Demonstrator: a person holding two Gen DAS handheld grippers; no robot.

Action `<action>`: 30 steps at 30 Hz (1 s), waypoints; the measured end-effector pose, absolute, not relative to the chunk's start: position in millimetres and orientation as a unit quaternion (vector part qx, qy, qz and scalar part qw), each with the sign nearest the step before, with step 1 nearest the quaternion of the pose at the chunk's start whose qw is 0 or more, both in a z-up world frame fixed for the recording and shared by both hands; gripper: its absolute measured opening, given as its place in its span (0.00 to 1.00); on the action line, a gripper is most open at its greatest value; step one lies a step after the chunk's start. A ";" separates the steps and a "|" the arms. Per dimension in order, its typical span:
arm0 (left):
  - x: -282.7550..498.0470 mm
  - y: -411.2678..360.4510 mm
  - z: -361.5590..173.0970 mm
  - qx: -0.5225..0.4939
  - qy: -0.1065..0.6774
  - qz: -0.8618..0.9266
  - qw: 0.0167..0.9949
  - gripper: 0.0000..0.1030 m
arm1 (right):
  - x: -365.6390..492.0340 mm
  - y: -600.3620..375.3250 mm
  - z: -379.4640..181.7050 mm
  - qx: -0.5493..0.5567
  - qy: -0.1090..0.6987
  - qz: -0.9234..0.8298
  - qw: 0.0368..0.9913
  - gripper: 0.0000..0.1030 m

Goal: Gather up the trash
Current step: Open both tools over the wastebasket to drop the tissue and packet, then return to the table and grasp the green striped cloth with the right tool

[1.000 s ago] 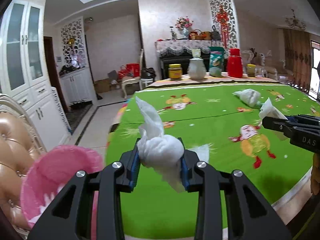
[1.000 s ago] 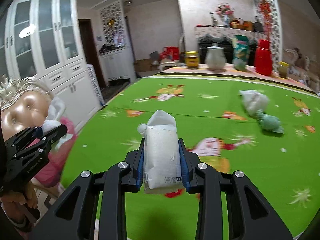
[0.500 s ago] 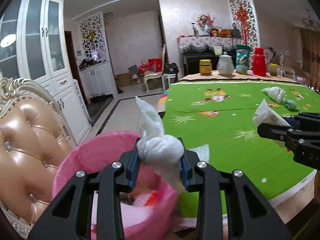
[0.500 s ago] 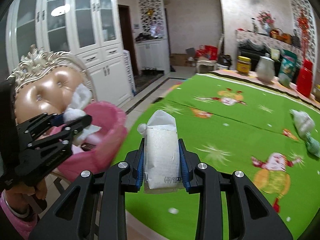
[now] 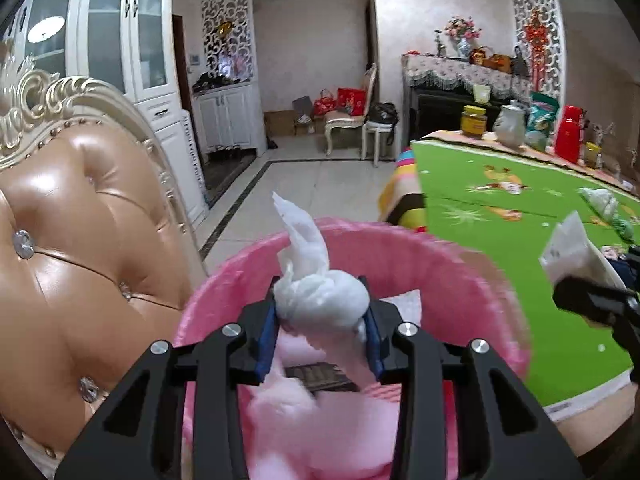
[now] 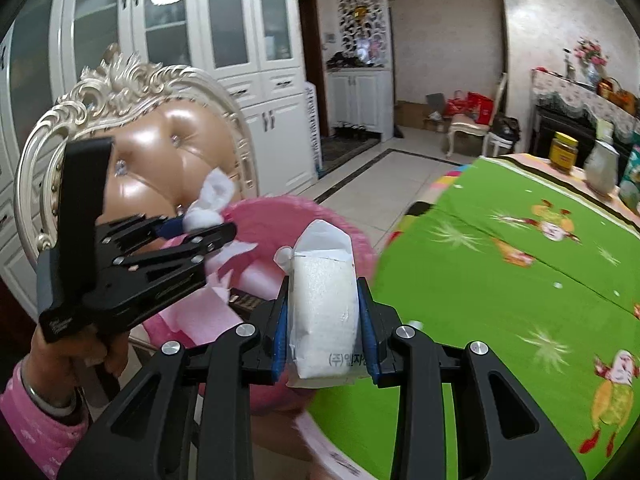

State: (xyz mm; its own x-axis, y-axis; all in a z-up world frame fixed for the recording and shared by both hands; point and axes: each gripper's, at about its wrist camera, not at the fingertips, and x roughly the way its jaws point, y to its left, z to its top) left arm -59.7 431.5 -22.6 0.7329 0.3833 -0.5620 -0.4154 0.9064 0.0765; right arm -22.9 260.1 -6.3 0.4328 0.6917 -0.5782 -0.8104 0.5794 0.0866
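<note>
The left gripper (image 5: pixel 322 322) is positioned above the pink basket (image 5: pixel 460 276). A crumpled white tissue wad (image 5: pixel 320 296) sits between its blue pads (image 5: pixel 267 334); the jaws are opening, and both pads still touch the wad, whose twisted tail points upward. Inside the basket, pale pink and white scraps and a dark flat item are visible, blurred. The basket stands just beside the tufted tan chair (image 5: pixel 80 240) on the left, with the green tablecloth (image 5: pixel 500 248) to its right.

The right gripper (image 6: pixel 323 334) is closed narrowly on a white packet (image 6: pixel 323 300) with printed lettering along its near edge. The packet stands upright between the pads, its folded top above the fingers. This gripper is over the near left edge of the table, just right of the basket.

View differences:
- The left wrist view looks down into the basket and shows the far right of the table: a second tissue bundle (image 5: pixel 600 200) lying on the cloth, a yellow-lidded jar (image 5: pixel 473 120), a white jug (image 5: pixel 510 126) and a red flask (image 5: pixel 568 134) at the far edge. It shows only the tip of the right gripper and the top of its packet at the right margin.
- The right wrist view shows the left gripper from the side, the hand (image 6: pixel 76 356) holding it, a pink sleeve (image 6: pixel 40 432) with a bracelet, and the carved chair crest. The basket interior is largely hidden there.
</note>
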 end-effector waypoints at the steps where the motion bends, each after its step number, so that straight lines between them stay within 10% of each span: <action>1: -59.5 437.1 -23.5 -0.027 0.297 0.217 0.930 0.35 | -23.0 267.2 -8.0 -0.105 0.292 0.450 0.837 0.31; 6: -56.8 457.1 -23.8 -0.039 0.295 0.223 0.928 0.38 | -28.1 294.6 -15.6 -0.116 0.295 0.465 0.827 0.32; 9: -51.1 465.5 -19.9 -0.037 0.289 0.233 0.928 0.61 | -28.4 303.5 -19.0 -0.131 0.291 0.469 0.824 0.40; 11: -49.8 467.8 -13.1 -0.029 0.272 0.253 0.928 0.80 | -26.7 301.0 -19.9 -0.128 0.290 0.466 0.826 0.66; 16: -54.5 454.7 4.5 -0.015 0.246 0.270 0.931 0.93 | -20.9 273.2 -10.8 -0.112 0.279 0.456 0.838 0.67; 30: -1.4 297.3 34.3 0.008 0.224 0.138 0.965 0.96 | 26.8 88.1 10.7 -0.083 0.267 0.326 0.903 0.67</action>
State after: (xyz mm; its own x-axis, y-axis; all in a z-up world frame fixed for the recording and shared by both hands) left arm -1.4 297.3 34.3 0.8621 0.2690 -0.4294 -0.2619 0.9620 0.0767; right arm 26.8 88.1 10.7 0.6458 0.5442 -0.5356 -0.6324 0.7742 0.0241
